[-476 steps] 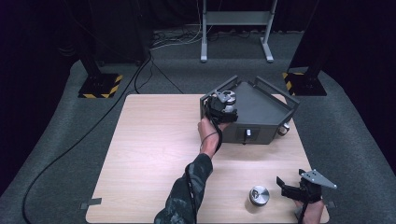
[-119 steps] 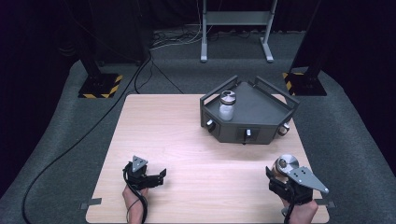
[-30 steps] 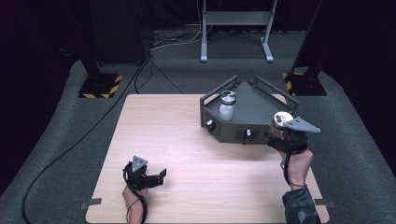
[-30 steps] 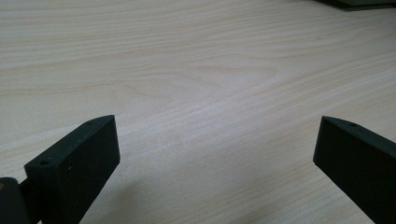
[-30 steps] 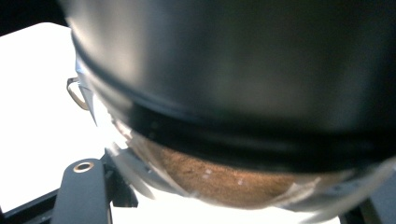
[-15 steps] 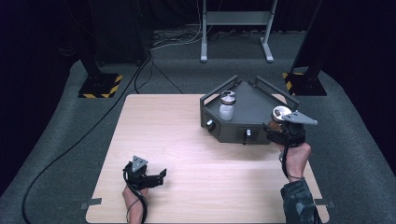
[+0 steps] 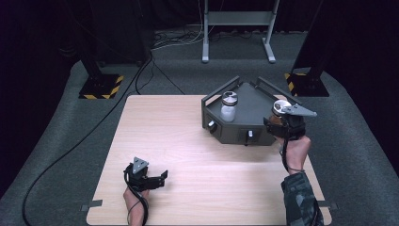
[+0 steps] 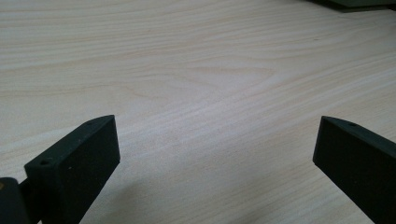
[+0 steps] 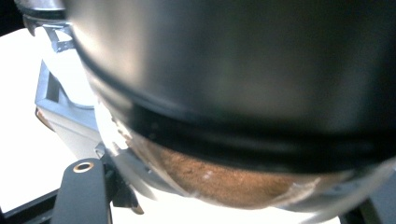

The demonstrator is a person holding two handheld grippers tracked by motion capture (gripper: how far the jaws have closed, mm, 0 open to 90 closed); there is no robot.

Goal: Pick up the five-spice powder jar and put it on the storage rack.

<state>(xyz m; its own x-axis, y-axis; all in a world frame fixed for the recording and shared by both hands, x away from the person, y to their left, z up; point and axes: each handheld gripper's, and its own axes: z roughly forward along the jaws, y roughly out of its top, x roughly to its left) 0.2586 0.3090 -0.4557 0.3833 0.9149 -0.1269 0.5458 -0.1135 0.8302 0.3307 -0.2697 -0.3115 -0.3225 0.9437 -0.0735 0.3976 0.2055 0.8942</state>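
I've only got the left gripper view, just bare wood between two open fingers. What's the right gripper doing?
Observer: The right gripper is shut on a brown-filled jar, held at the right corner of the grey rack.
Operator: Anything in that rack?
Observer: One white-filled jar with a metal lid stands upright at its left side.
Operator: Where's my left gripper?
Observer: Low over the table near its front edge, well apart from the rack.
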